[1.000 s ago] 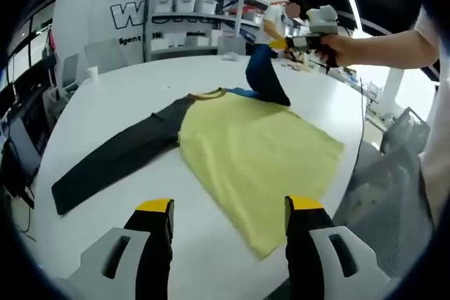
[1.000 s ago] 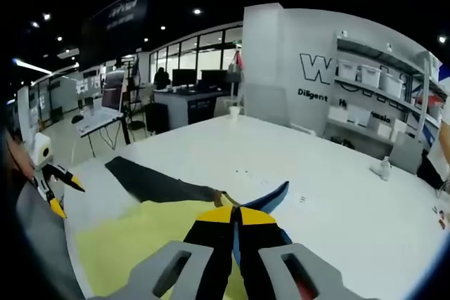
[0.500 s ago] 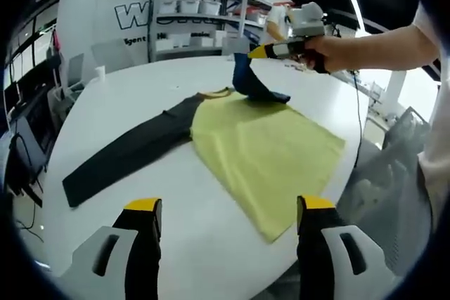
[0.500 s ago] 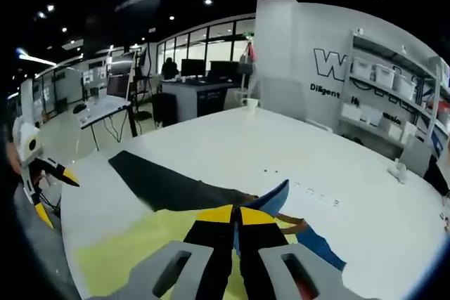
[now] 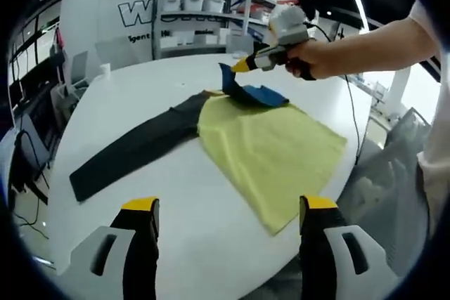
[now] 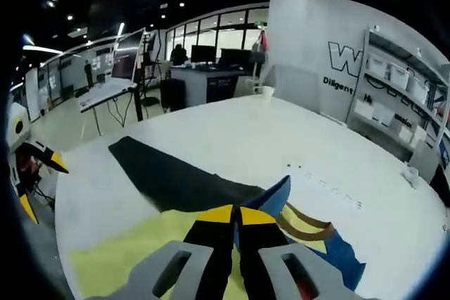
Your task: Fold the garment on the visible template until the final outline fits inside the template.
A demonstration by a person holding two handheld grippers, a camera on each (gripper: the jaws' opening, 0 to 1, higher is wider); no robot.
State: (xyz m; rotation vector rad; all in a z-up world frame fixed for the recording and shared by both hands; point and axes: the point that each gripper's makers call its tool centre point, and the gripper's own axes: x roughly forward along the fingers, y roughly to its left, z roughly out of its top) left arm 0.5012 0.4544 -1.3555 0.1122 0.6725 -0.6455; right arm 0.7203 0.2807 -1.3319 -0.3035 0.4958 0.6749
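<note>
White worktop [image 5: 211,237] carries the long-sleeve shirt [image 5: 274,152] — yellow body flat, black sleeve [image 5: 133,149] stretched out, near hem at the worktop edge; no template outline can be made out. Right hand-held gripper [image 6: 236,217] is clenched on the blue sleeve [image 5: 246,93], lifted over the shoulder. Left hand-held gripper [image 5: 221,209] hovers released. Risks: pulling drags the body off the edge; sleeve lands bunched; cloth slips the pinch.
</note>
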